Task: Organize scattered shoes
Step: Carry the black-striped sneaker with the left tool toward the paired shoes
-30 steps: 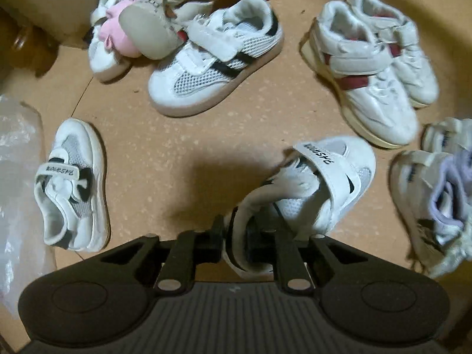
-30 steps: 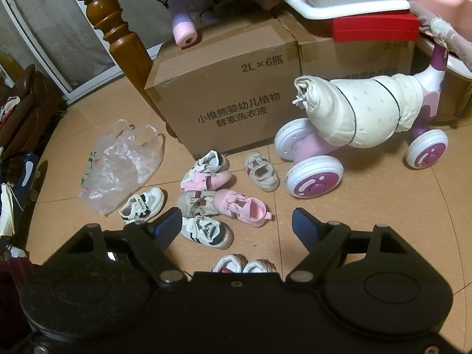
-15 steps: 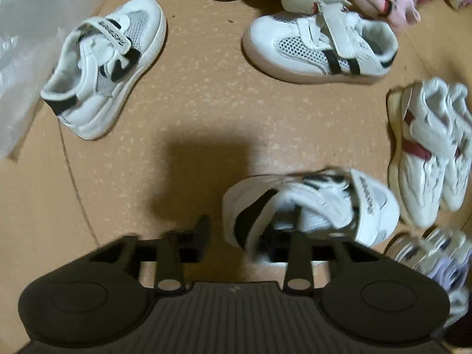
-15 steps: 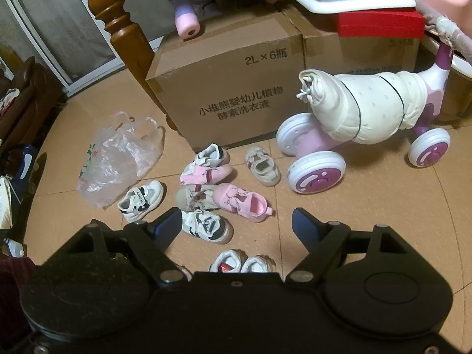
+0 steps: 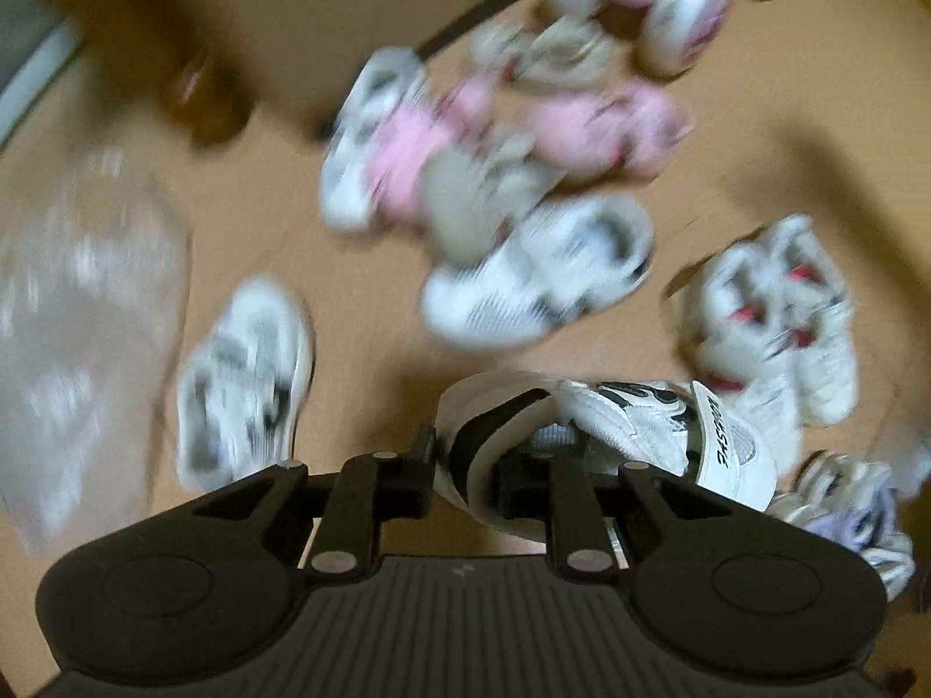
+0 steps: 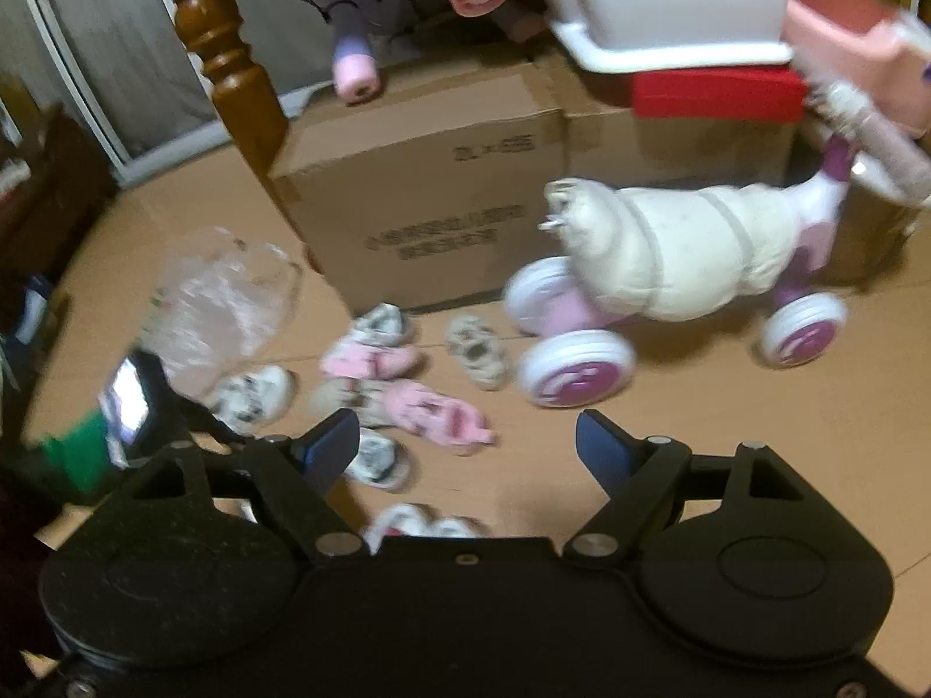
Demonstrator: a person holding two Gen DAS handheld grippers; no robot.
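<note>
Left gripper (image 5: pixel 462 465) pinched on the heel rim of a white sneaker (image 5: pixel 611 436), one finger outside the heel at 9 o'clock, the other inside the opening; toe pointed toward 3 o'clock, strap lettering sharp while all else smeared with blur. Held sneaker seen in front of the tan floor (image 5: pixel 372 337), whether touching it or lifted not clear. At 9 o'clock of the gripper, a matching sneaker (image 5: pixel 244 378) flat on the floor, just beside a clear bag (image 5: pixel 87 320). At 12 o'clock, a larger striped sneaker (image 5: pixel 541 279), and beyond it a heap of pink shoes (image 5: pixel 523 134). At 2 o'clock, a white-and-red pair (image 5: pixel 780 314) side by side; at 4 o'clock, a lilac-trimmed shoe (image 5: pixel 855 517). Right gripper (image 6: pixel 465 448) spread wide, nothing between the fingers, raised well above the floor, facing the shoes, a cardboard box (image 6: pixel 425 198) and a ride-on toy (image 6: pixel 669 291) at 12 to 1 o'clock.
</note>
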